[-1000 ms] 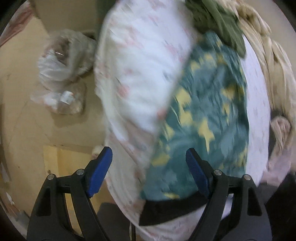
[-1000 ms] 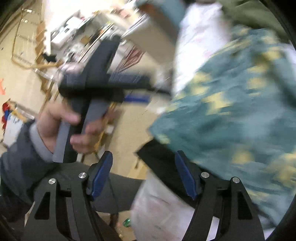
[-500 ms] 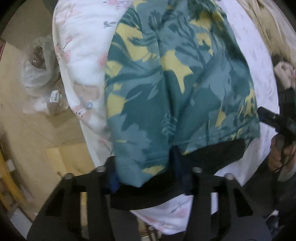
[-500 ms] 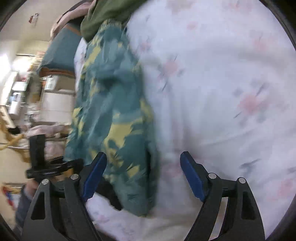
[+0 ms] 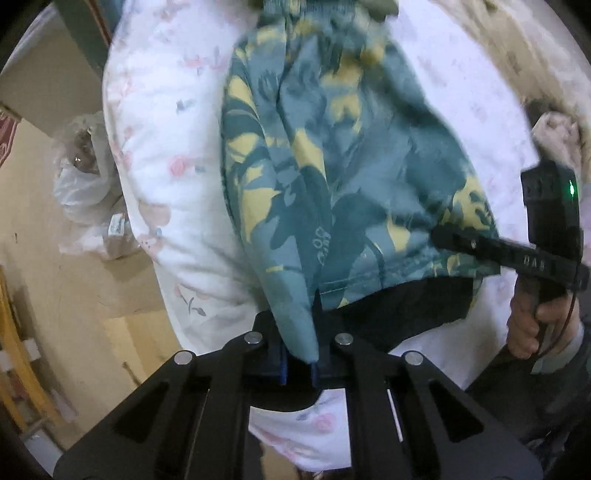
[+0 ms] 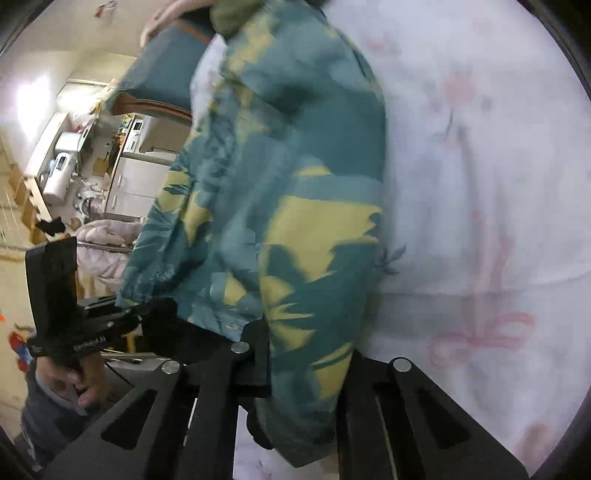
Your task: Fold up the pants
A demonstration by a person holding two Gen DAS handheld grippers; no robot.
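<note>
The pants (image 5: 332,177) are teal with yellow leaf print and a black inner hem, lying on a white floral bed cover (image 5: 173,147). My left gripper (image 5: 297,363) is shut on the near left hem corner. My right gripper (image 6: 306,369) is shut on the other hem corner of the pants (image 6: 288,206). It also shows in the left wrist view (image 5: 465,243), at the right edge of the hem. The left gripper shows at the left of the right wrist view (image 6: 122,325). The waist end lies far away, partly under an olive garment.
A plastic bag (image 5: 85,173) lies on the tan floor left of the bed. An olive garment (image 6: 229,14) and beige bedding (image 5: 517,48) sit at the far end. Shelves and appliances (image 6: 74,158) stand beyond the bed's left side.
Both grippers went from open to shut on the hem corners of the pants. The hem now lifts slightly off the cover between them.
</note>
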